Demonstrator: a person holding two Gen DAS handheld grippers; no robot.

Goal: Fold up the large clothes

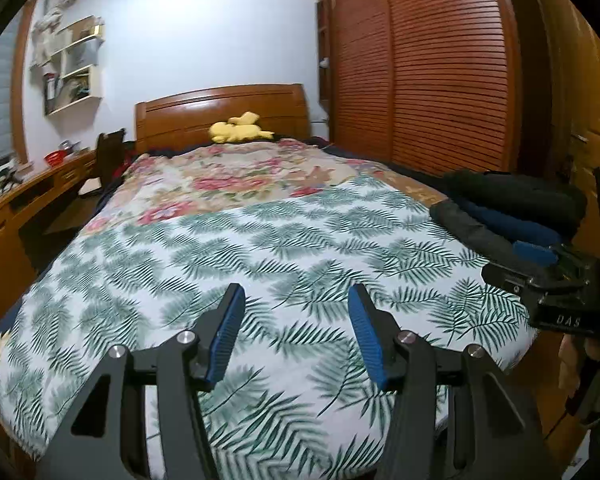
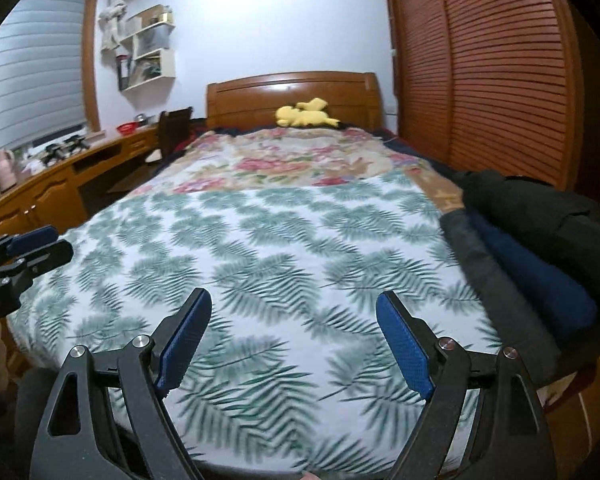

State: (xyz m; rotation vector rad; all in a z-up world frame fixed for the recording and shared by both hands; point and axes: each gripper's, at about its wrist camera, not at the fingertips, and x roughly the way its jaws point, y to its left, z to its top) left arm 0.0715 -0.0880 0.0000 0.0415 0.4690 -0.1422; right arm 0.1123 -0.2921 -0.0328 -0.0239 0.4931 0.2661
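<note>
A stack of folded dark clothes [image 1: 512, 216], black, navy and grey, lies at the right edge of the bed; it also shows in the right wrist view [image 2: 540, 264]. My left gripper [image 1: 296, 300] is open and empty above the foot of the bed's leaf-print cover [image 1: 260, 248]. My right gripper [image 2: 296, 308] is open and empty over the same cover [image 2: 280, 248], with the stack just to its right. The right gripper's body shows at the right edge of the left wrist view [image 1: 556, 288]; the left gripper shows at the left edge of the right wrist view [image 2: 24, 252].
A floral quilt [image 1: 236, 176] covers the far half of the bed below the wooden headboard [image 1: 220, 112], with a yellow plush toy [image 1: 240, 130]. A slatted wardrobe [image 1: 428, 72] stands on the right. A wooden desk [image 2: 60, 188] and chair [image 2: 174, 126] stand on the left.
</note>
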